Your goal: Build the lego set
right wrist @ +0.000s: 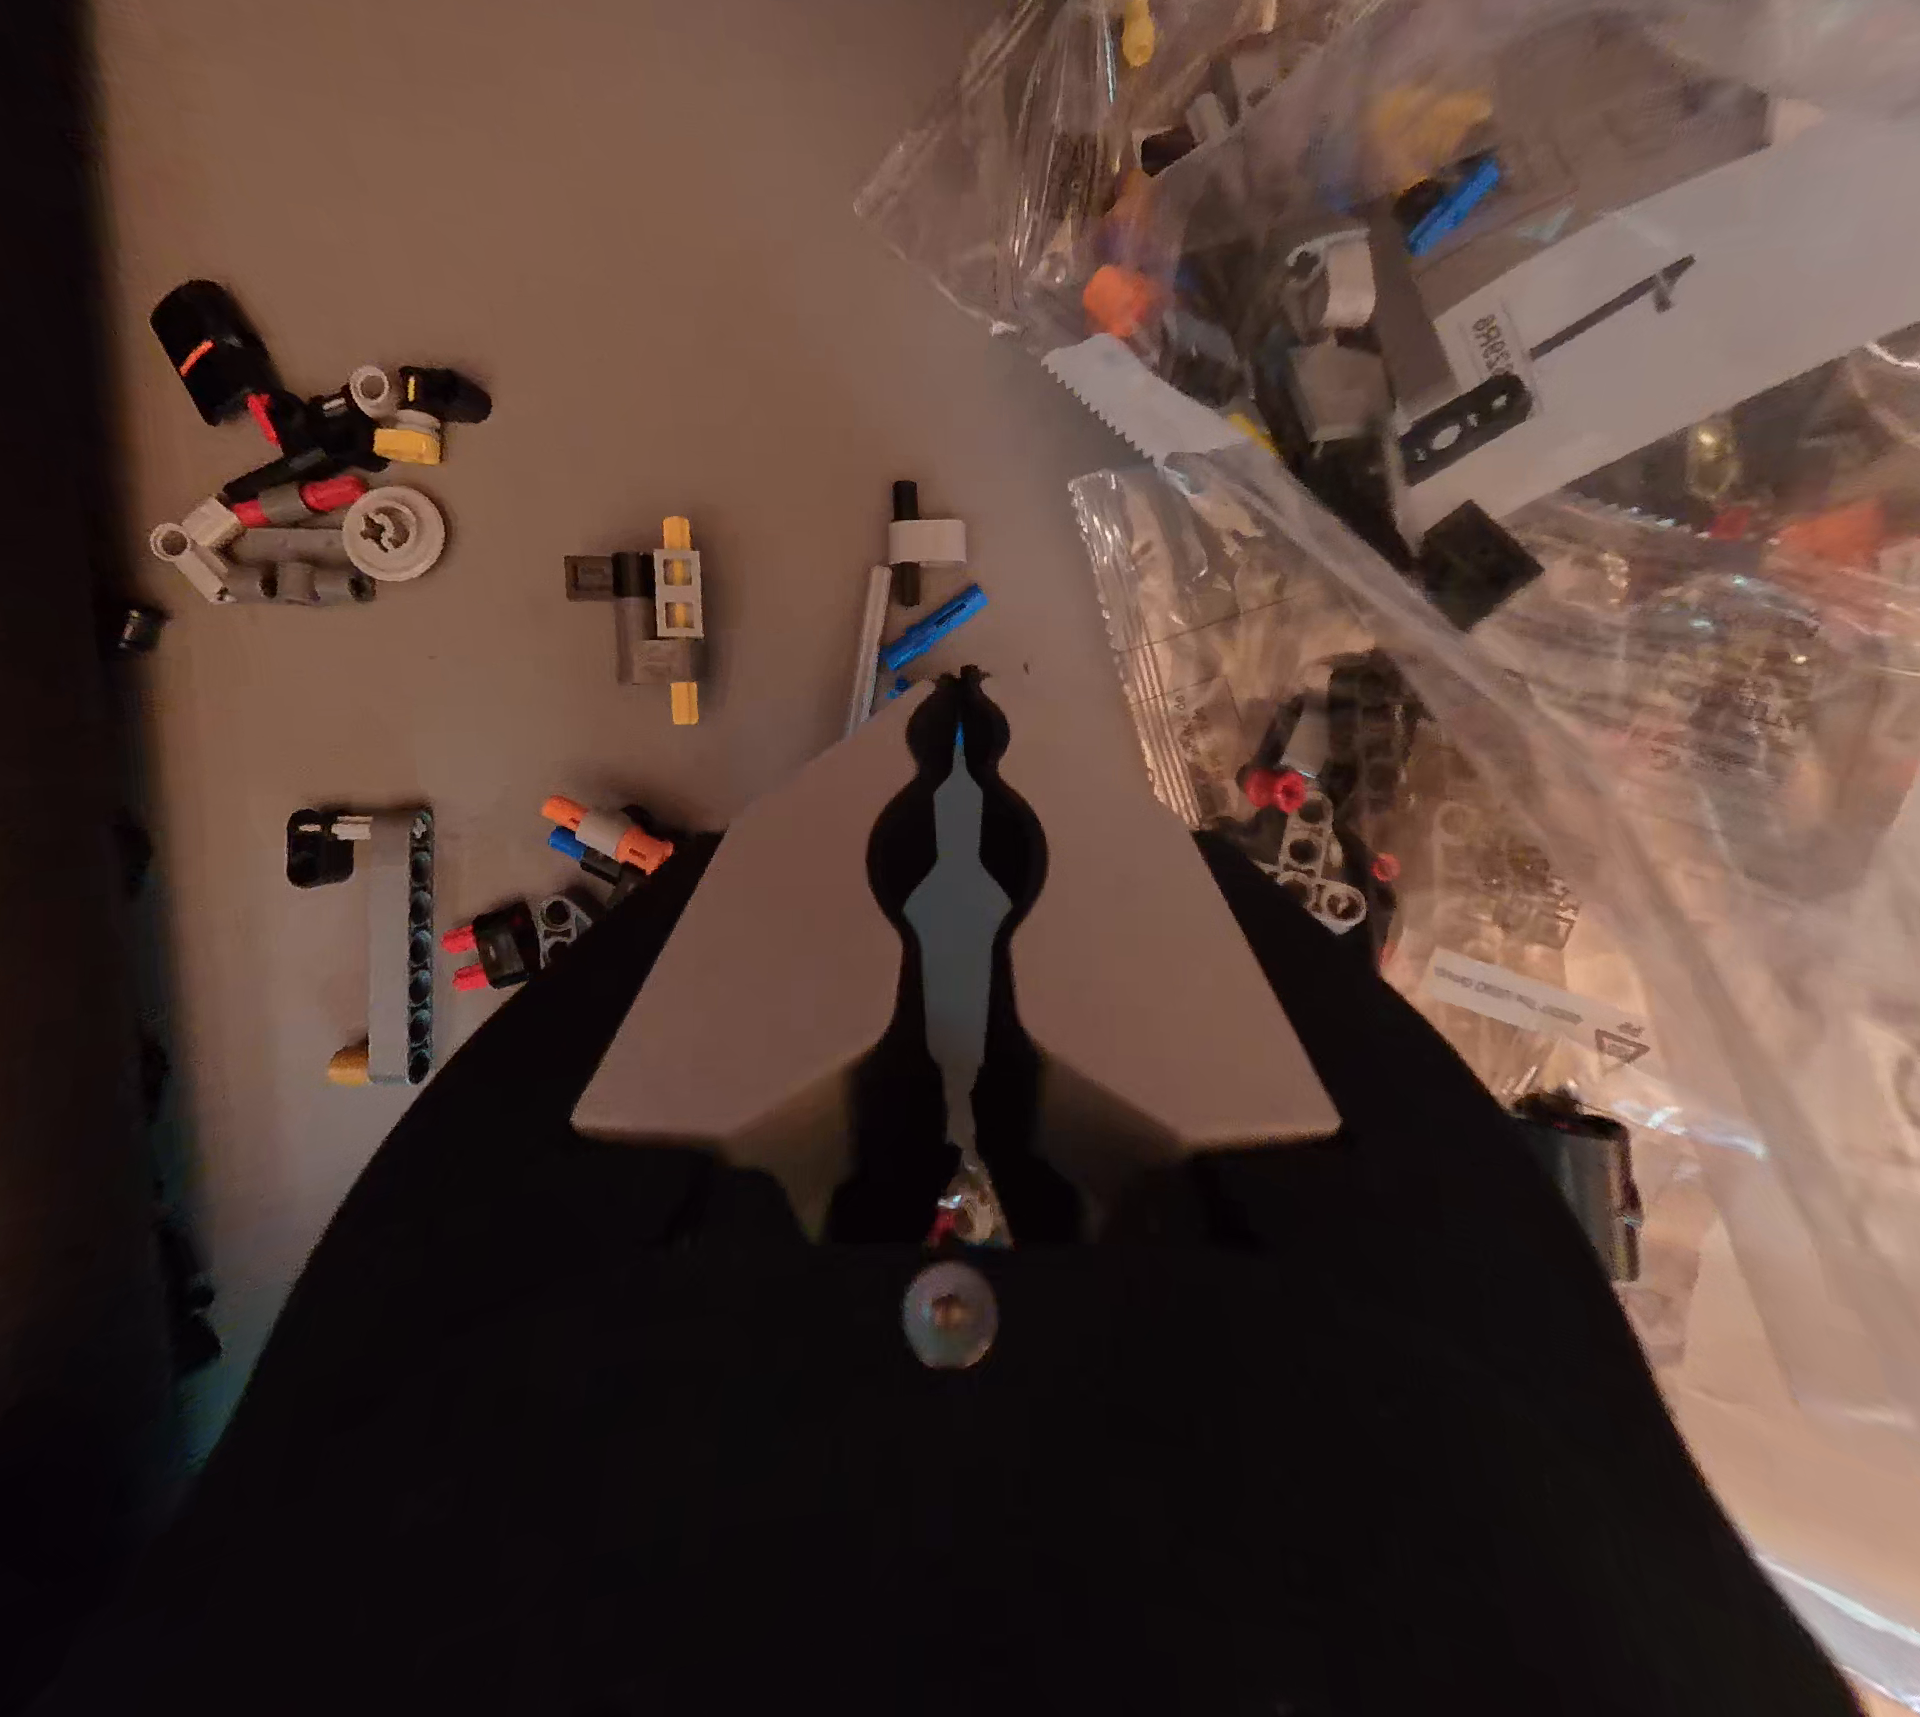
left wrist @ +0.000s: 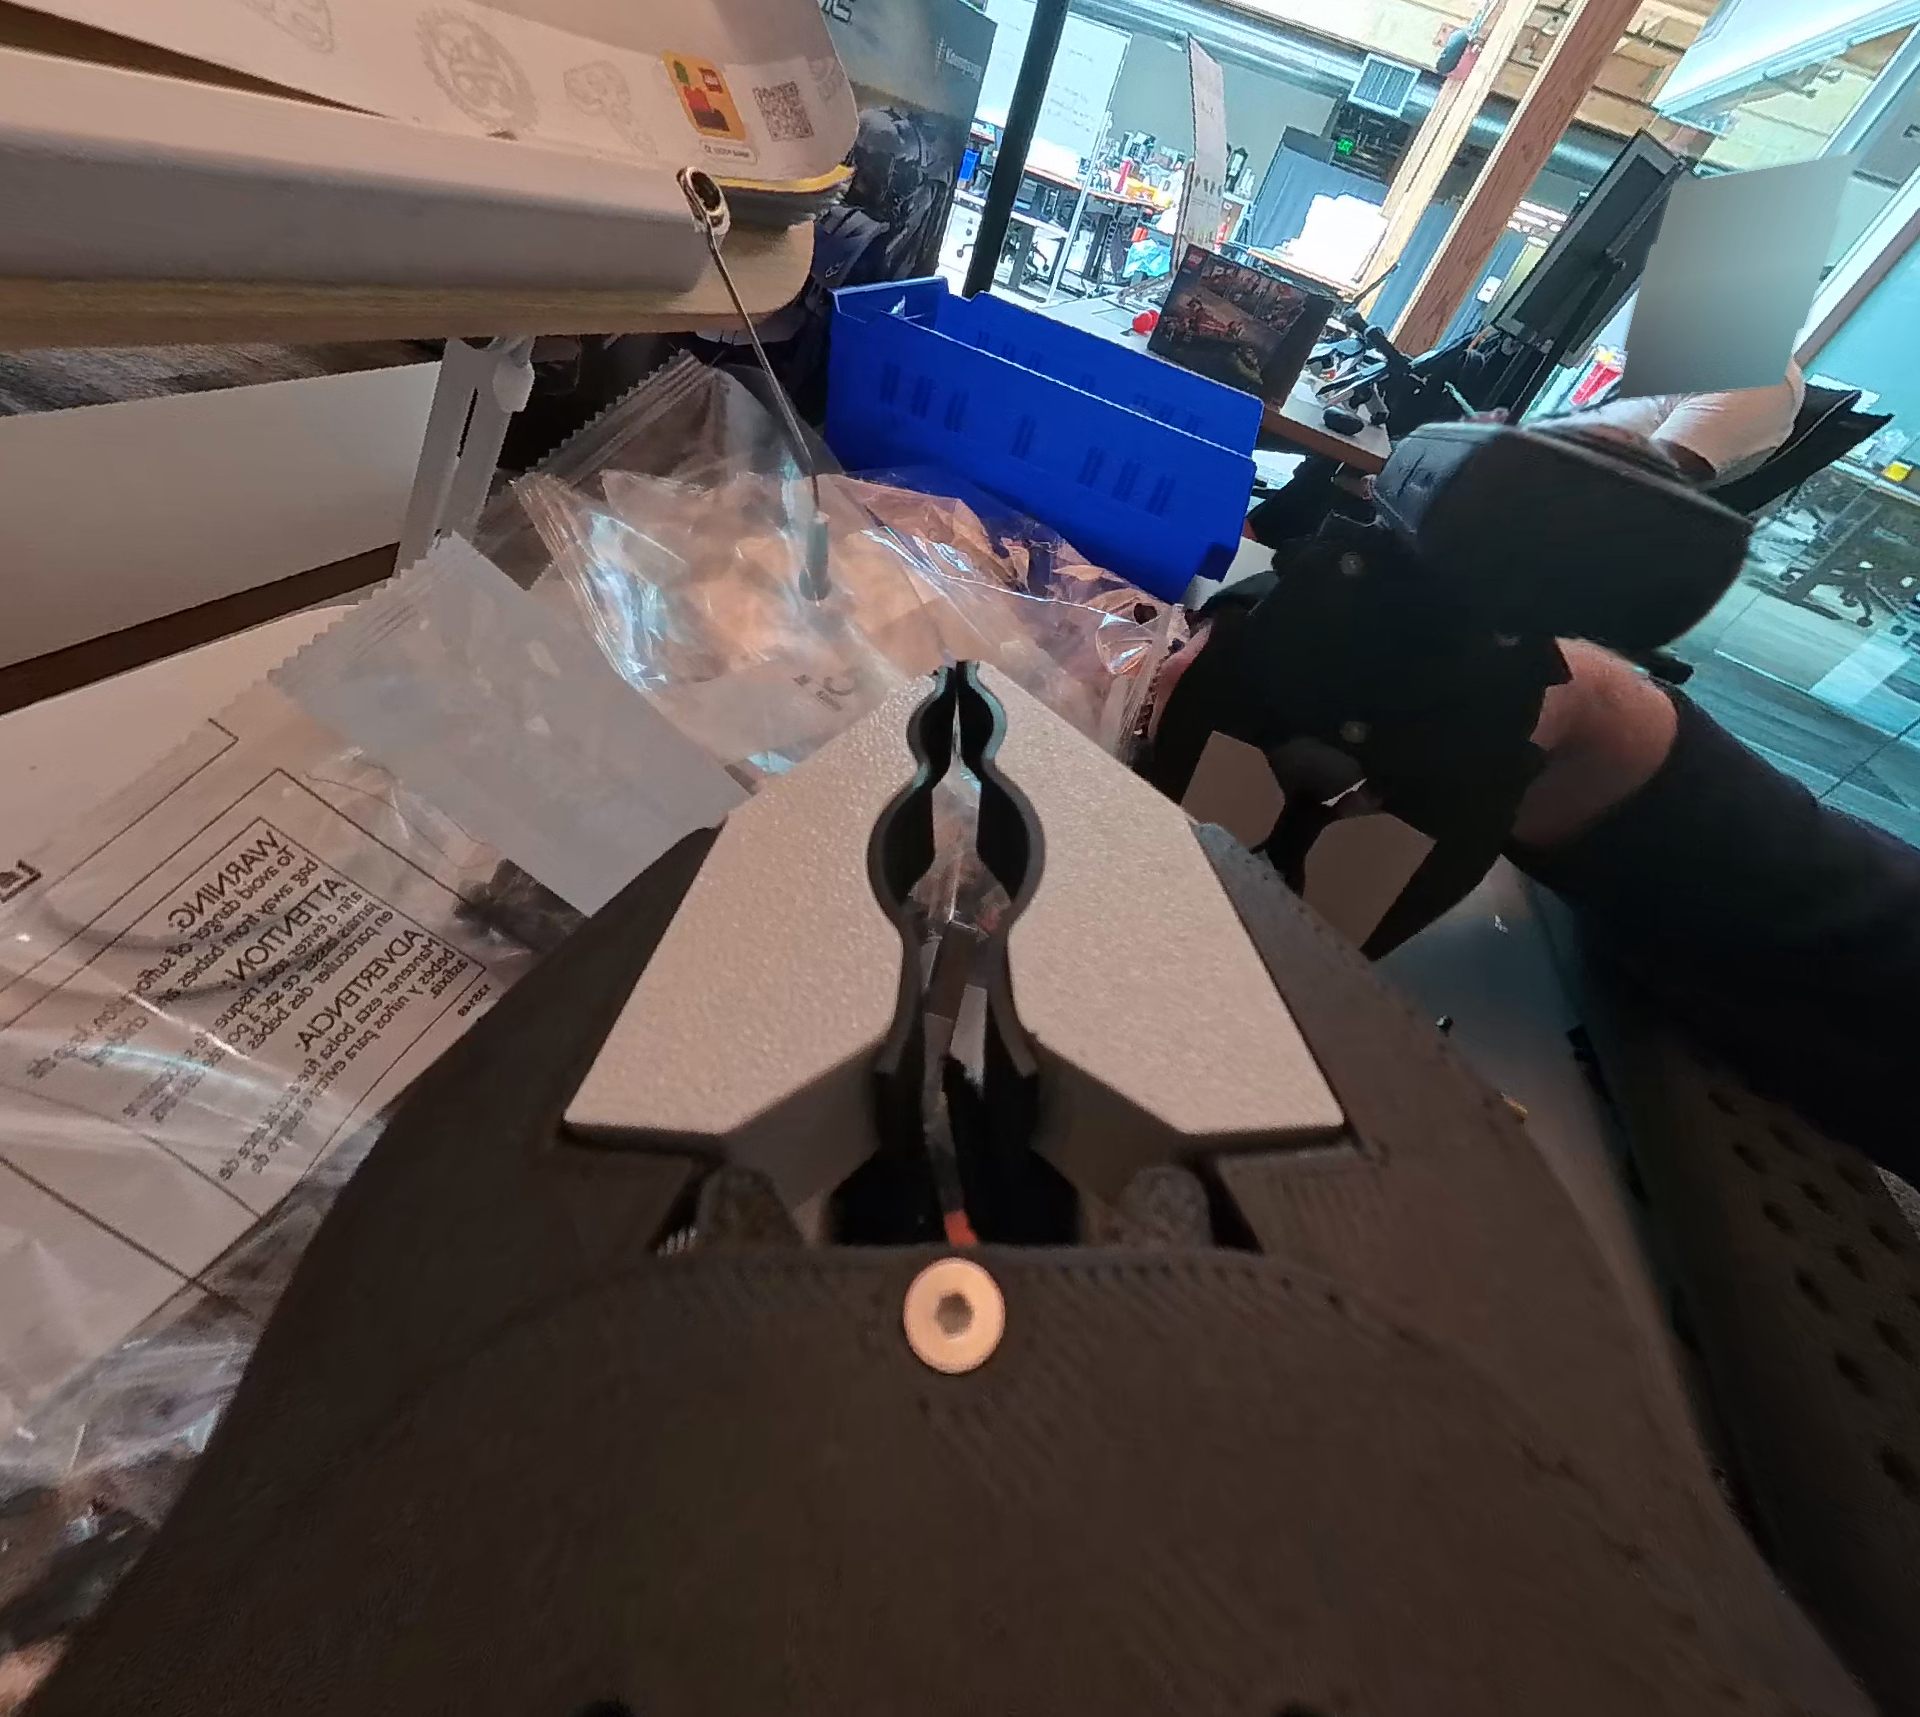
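Pinching something small and blue, the right claw (right wrist: 961, 680) risked dropping it among loose pieces (right wrist: 665, 618); the left claw (left wrist: 958, 680) sat closed, seemingly empty.

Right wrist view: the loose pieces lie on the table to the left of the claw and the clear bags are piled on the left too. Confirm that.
Not quite. In the right wrist view the loose pieces do lie on the table left of the right claw, but the clear bags are piled on the right, not the left.
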